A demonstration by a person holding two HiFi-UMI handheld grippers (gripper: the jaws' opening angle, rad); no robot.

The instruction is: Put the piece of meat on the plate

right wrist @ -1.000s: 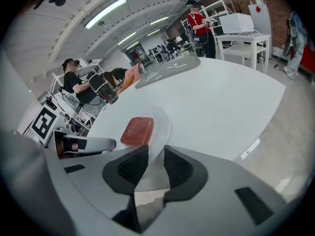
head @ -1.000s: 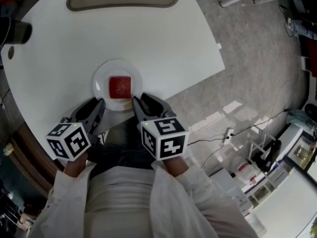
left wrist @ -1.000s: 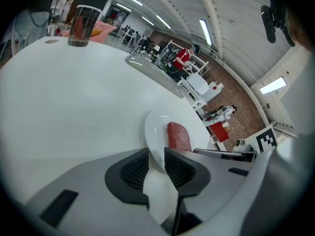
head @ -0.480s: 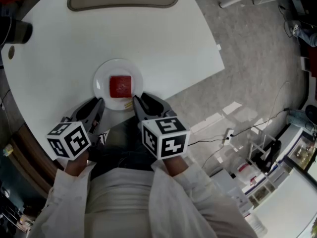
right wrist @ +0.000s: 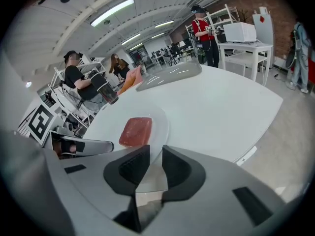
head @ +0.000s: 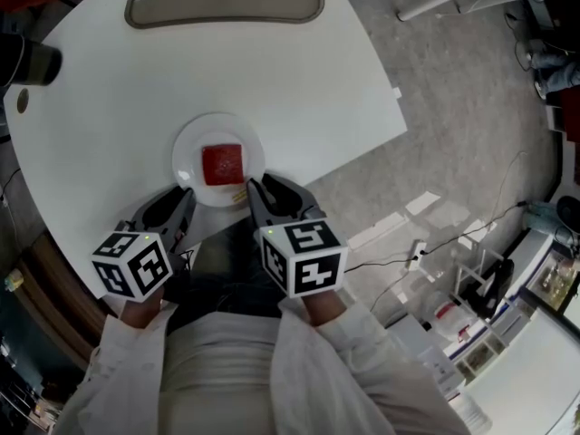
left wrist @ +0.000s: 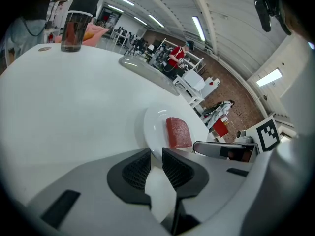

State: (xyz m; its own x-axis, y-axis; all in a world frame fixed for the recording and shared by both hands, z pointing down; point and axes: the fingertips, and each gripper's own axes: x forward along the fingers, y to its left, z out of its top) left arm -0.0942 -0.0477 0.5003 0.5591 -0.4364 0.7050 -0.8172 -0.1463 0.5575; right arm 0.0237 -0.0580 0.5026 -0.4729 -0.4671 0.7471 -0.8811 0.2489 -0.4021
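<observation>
No real change from a second ago. Piece of meat [head: 223,163] flat on the middle of the white plate [head: 188,148], as before. Left gripper [head: 179,199] at 7 o'clock of the plate and right gripper [head: 257,188] at 5 o'clock, both just beside the rim near the bench [head: 290,71] edge and barely shifted. Jaws of each narrowly apart, clamping nothing. Reads as finished, with placing and release both done. Only a retreat toward 6 o'clock probably left, without nudging the plate.
</observation>
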